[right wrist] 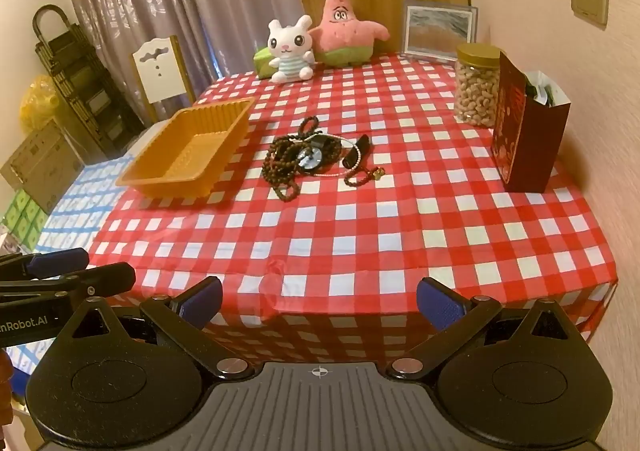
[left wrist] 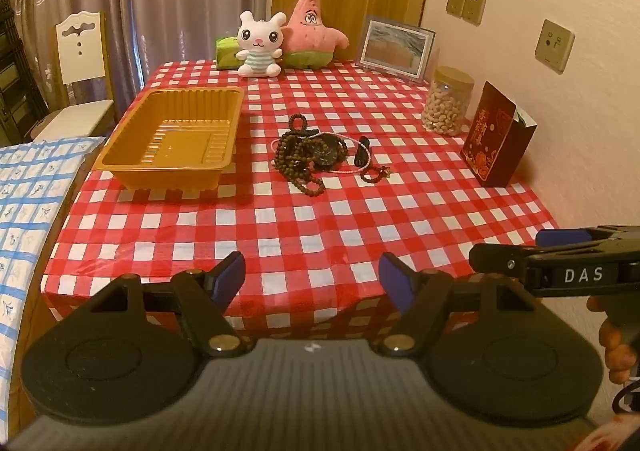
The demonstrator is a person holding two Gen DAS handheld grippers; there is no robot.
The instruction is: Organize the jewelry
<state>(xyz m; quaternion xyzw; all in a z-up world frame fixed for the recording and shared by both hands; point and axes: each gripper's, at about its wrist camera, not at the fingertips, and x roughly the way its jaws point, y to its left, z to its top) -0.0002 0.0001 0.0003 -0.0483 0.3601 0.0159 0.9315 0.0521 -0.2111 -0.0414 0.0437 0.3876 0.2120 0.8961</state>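
Nothing looks sorted yet. The worktop (left wrist: 320, 235) under its red-and-white checked plastic cloth carries the shallow amber plastic tray (left wrist: 172, 139), which stands empty at the left. Just to its right the jewelry is heaped in one tangle: dark brown wooden bead strings (left wrist: 296, 159), a black-faced wristwatch (left wrist: 324, 151), a thin pink bead necklace (left wrist: 352, 171). The left tool (left wrist: 311, 277) and the right tool (right wrist: 319, 305) hover at the near edge, jaws wide apart, holding nothing. I'd say everything remains to do.
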